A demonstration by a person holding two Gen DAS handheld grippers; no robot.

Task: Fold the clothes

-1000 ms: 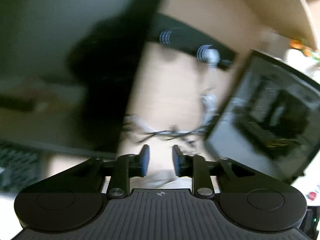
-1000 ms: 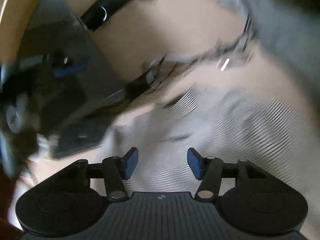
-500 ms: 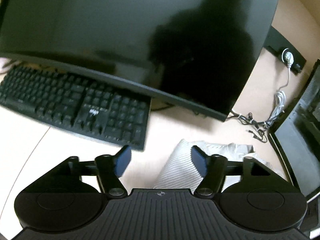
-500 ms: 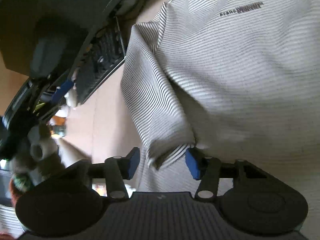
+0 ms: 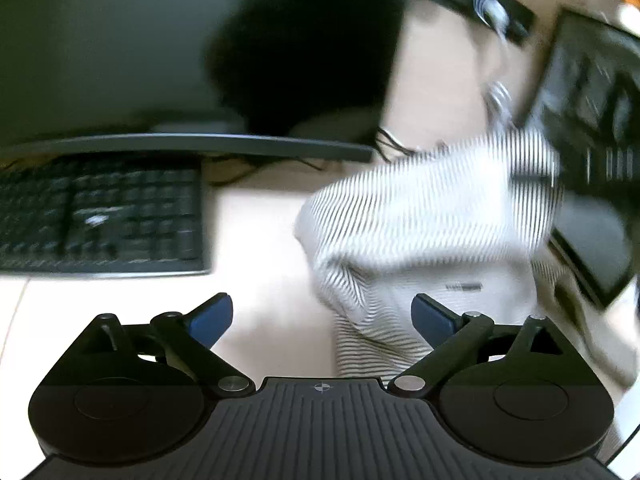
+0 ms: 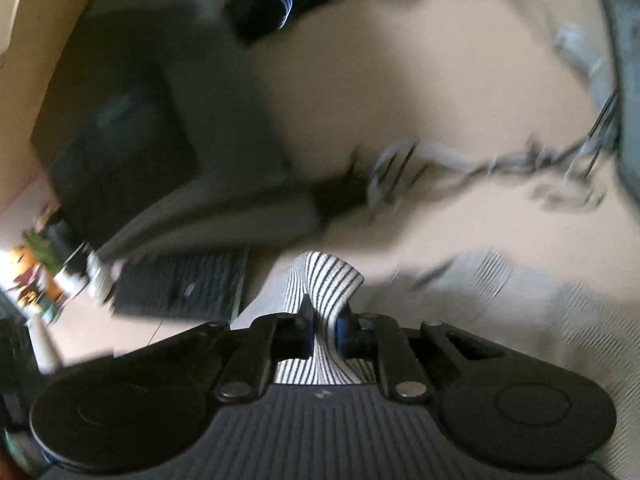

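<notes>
One striped knit shirt (image 5: 420, 220) lies rumpled on the pale surface (image 5: 260, 220) beside one black keyboard (image 5: 100, 216); left tongs (image 5: 322, 316) spread wide, right tongs (image 6: 325, 326) pinching a striped fold

striped shirt (image 5: 420, 216): soft knit cloth, fine black-white rib, matt; pinched fold in right wrist view shows same weave. left gripper (image 5: 322, 318), lower centre of frame: matt black plastic body, ribbed top plate, blue rubbery pads (image 5: 212, 316), bright metal pivot pins. right gripper (image 6: 325, 330): same build. desk (image 5: 264, 320): pale wood-look top, smooth, slight sheen. monitor (image 5: 120, 40), upper left: glossy dark screen. keyboard (image 5: 96, 220), left: matt black plastic keys.
</notes>
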